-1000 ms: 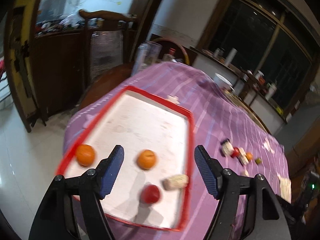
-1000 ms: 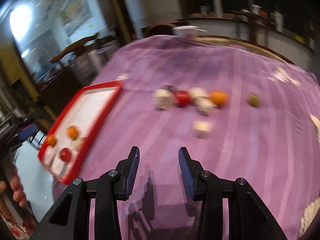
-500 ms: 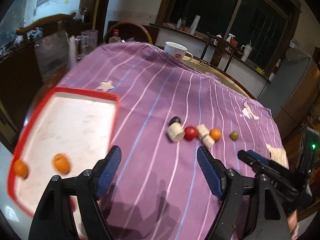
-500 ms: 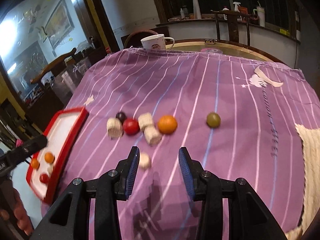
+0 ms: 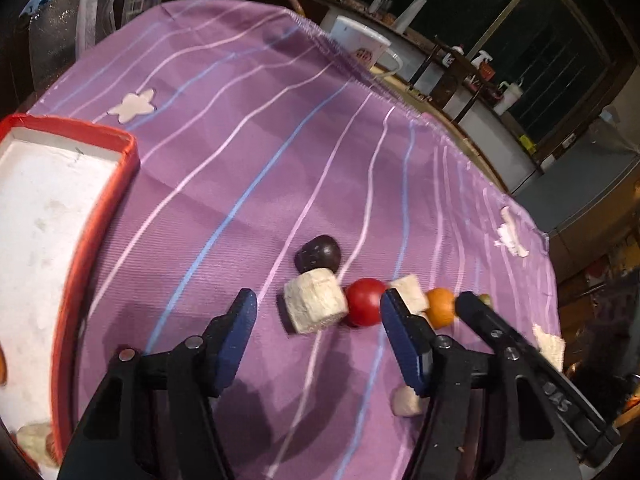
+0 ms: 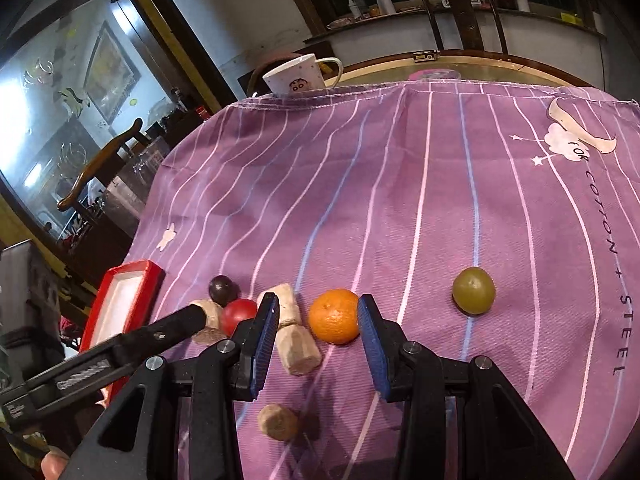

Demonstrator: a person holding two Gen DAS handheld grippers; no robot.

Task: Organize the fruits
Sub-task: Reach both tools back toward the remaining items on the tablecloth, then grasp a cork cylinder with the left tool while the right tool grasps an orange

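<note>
A row of small pieces lies on the purple striped cloth: a dark plum (image 5: 318, 254), a beige cork-like block (image 5: 316, 304), a red fruit (image 5: 364, 302), an orange (image 6: 334, 316) and a green grape (image 6: 473, 290). My left gripper (image 5: 316, 300) hovers low over the row's left end. Its jaws are closing, with the beige block and red fruit between the tips, untouched. My right gripper (image 6: 318, 302) stands open around the orange, pads not pressing. The red-rimmed white tray (image 5: 120, 184) lies at the left.
More beige blocks (image 6: 300, 346) lie beside and in front of the orange, one (image 6: 278, 422) under my right gripper. A white mug (image 6: 300, 76) stands past the cloth's far edge. A wooden chair (image 6: 100, 164) and cabinets are at the left.
My left gripper swung from over the tray rightward and down to the fruit row, and its jaws narrowed. My right gripper advanced until the orange sat between its tips.
</note>
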